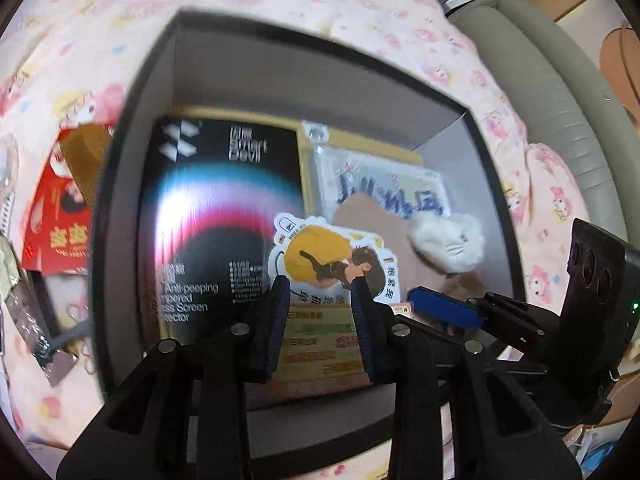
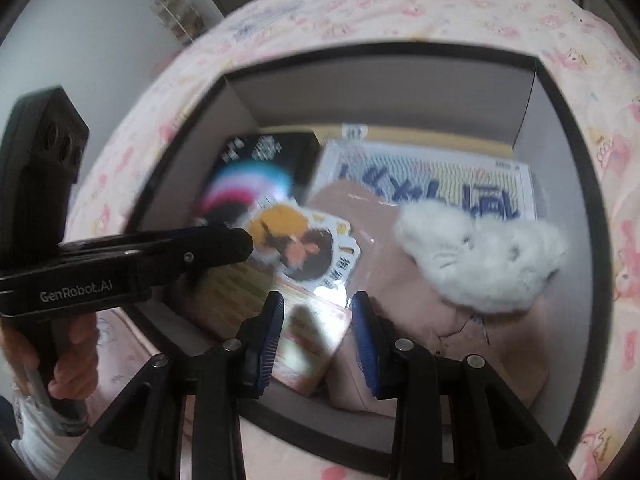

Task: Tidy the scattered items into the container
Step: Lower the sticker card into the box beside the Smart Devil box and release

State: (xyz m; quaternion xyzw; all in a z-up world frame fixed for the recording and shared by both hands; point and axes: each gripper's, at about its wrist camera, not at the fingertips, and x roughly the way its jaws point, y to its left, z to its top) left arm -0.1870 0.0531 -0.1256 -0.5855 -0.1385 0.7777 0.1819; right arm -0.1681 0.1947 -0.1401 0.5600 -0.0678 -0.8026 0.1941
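Observation:
A dark open box (image 1: 120,184) (image 2: 568,128) sits on the pink bedspread. Inside lie a black screen-protector pack (image 1: 224,208) (image 2: 256,168), a die-cut sticker of a figure in yellow (image 1: 332,256) (image 2: 300,248), a white fluffy plush (image 1: 448,240) (image 2: 480,256), a blue-lettered packet (image 1: 384,184) (image 2: 432,184) and a yellow card (image 1: 320,340) (image 2: 304,344). My left gripper (image 1: 320,300) is open and empty over the box's near side; it also shows in the right wrist view (image 2: 244,246). My right gripper (image 2: 318,312) is open and empty above the card; its tip shows in the left wrist view (image 1: 444,308).
Outside the box on the left lie a red packet (image 1: 56,216), a brown comb-like item (image 1: 86,160) and a dark wrapper (image 1: 36,320). A grey cushioned chair (image 1: 560,100) stands at the right. A wire shelf (image 2: 176,12) stands by the wall.

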